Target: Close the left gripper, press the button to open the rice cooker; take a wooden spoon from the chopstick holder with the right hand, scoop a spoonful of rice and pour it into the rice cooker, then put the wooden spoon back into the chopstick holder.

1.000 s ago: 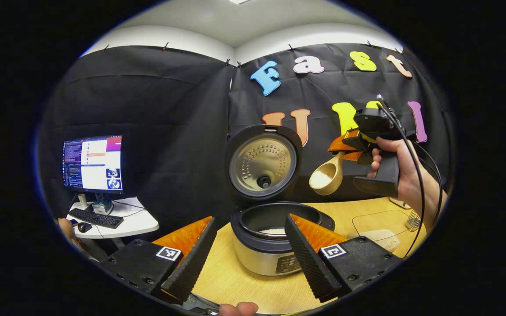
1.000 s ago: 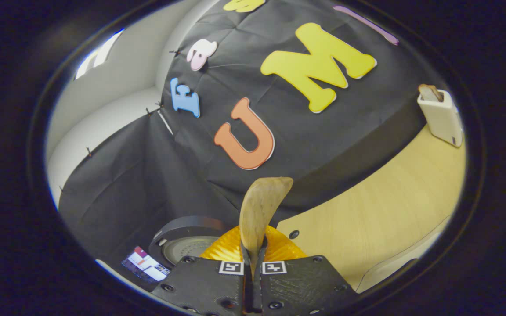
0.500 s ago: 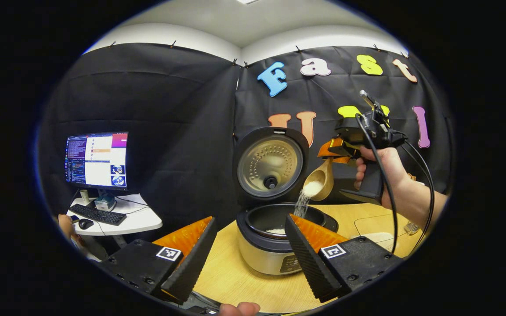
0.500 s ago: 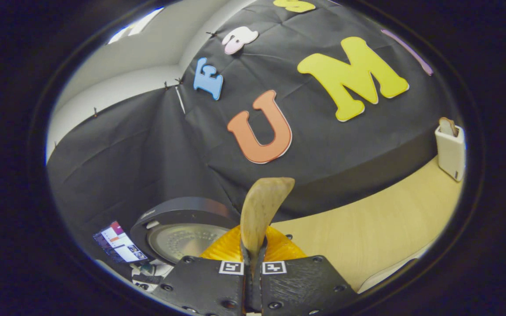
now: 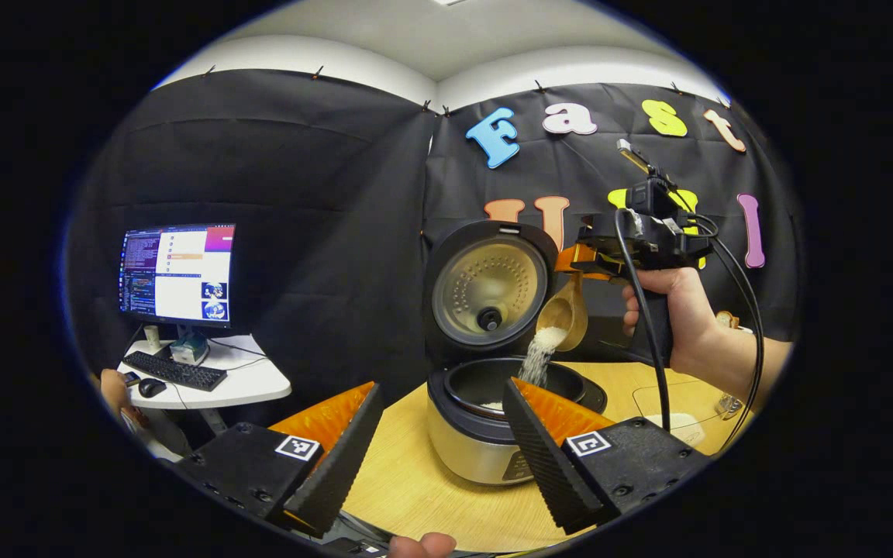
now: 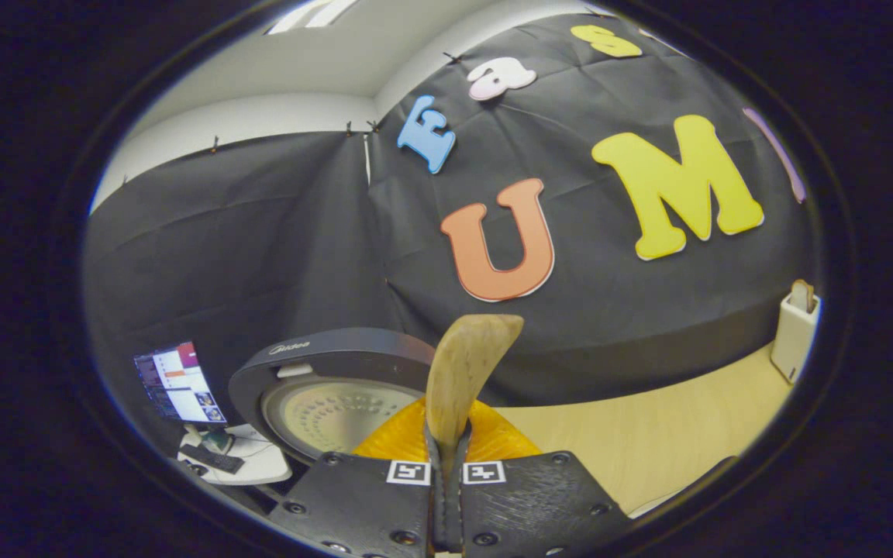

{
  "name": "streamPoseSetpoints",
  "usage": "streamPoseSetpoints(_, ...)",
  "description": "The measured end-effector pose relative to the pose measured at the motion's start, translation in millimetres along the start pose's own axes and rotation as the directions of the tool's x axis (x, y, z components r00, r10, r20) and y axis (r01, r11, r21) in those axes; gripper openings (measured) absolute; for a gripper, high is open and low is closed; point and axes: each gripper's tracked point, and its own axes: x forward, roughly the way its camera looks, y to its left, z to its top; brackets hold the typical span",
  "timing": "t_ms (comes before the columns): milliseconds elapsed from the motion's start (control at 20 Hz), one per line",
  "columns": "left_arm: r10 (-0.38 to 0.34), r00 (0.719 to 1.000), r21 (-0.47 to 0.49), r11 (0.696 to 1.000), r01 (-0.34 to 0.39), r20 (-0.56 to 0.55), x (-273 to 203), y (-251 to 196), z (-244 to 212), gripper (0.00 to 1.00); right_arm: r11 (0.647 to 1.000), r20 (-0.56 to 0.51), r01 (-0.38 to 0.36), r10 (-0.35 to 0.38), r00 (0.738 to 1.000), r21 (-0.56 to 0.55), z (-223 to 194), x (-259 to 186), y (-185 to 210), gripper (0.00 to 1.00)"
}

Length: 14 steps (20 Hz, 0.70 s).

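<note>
Gripping the wooden spoon (image 6: 462, 372), the right tool (image 6: 446, 473) is clamped.

rice cooker (image 5: 485, 446): brushed metal body, satin sheen; dark glossy plastic rim
lid (image 5: 491, 291), hinged up behind the cooker: dull pale metal inner plate, dimpled; smooth matt dark plastic shell
spoon (image 5: 563, 314), above the cooker: bare wood, smooth, matt
rice (image 5: 537, 358), falling from the spoon into the cooker: white, grainy
table (image 5: 415, 496) under the cooker: pale wood-grain top, smooth, slight sheen
wall (image 5: 299, 194) behind the cooker: black cloth, matt, creased
holder (image 6: 794, 341), far right of the cooker: white plastic, smooth
</note>
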Motion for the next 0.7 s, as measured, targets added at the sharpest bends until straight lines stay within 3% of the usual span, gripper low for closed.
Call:
streamPoseSetpoints(400, 0.066, 0.998, 0.006, 0.998, -0.066, 0.011, -2, 19, 3, 0.99, 0.981, 0.052, -0.007, 0.018, 0.998, -0.196, 1, -1, 25, 0.01)
streamPoseSetpoints(600, 0.07, 0.998, 0.004, 0.998, -0.07, 0.005, -1, 23, 1, 0.99, 0.941, 0.109, 0.003, 0.036, 0.993, -0.339, 7, -6, 40, 0.01)
streamPoseSetpoints(650, 0.072, 0.997, 0.002, 0.997, -0.072, 0.004, -1, 25, 1, 0.95, 0.927, 0.121, 0.008, 0.04, 0.992, -0.375, 7, -6, 43, 0.01)
streamPoseSetpoints(700, 0.074, 0.997, 0.0, 0.997, -0.074, 0.005, -2, 25, 1, 0.99, 0.914, 0.128, 0.01, 0.046, 0.991, -0.405, 6, -6, 47, 0.0)
